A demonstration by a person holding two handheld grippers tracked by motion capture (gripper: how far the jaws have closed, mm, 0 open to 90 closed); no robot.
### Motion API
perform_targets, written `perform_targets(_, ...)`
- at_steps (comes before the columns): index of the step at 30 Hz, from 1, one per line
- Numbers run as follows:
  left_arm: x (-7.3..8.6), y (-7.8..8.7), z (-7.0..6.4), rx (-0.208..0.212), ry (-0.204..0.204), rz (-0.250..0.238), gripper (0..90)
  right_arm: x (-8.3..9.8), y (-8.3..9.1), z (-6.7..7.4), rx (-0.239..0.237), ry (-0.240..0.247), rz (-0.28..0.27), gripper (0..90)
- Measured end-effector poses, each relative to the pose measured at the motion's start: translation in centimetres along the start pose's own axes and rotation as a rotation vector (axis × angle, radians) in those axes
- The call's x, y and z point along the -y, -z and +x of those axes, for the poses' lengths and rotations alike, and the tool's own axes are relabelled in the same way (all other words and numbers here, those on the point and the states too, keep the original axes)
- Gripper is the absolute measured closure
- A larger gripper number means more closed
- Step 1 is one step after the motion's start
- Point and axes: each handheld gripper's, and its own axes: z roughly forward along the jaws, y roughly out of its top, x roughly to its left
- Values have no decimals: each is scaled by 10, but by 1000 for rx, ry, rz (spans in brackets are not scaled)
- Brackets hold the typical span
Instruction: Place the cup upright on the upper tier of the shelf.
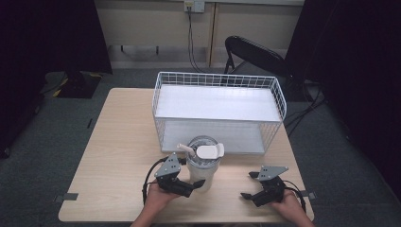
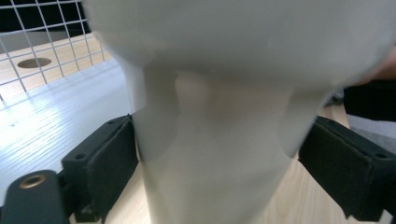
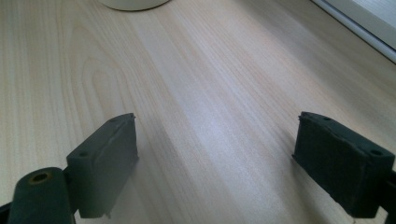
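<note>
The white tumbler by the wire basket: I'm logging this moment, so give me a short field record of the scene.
object: white plastic tumbler with flip lid and straw, upright on the table
surface: light wooden table
left gripper: jaws on either side of the tumbler's lower body, touching or nearly touching
right gripper: open, holding nothing, low over the bare table
nearby: white wire basket just behind the tumbler
</note>
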Motion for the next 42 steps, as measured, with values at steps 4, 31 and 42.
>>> perform_targets(4,1,-7,0,-3,-8,-42,86,0,0,0,0,0,0,128)
perform_targets(31,-1,-17,-14,-41,-77,-149,100,0,0,0,-1,1,0,129)
perform_targets(42,-36,1,-5,-39,-5,-155,100,0,0,0,-2,2,0,128)
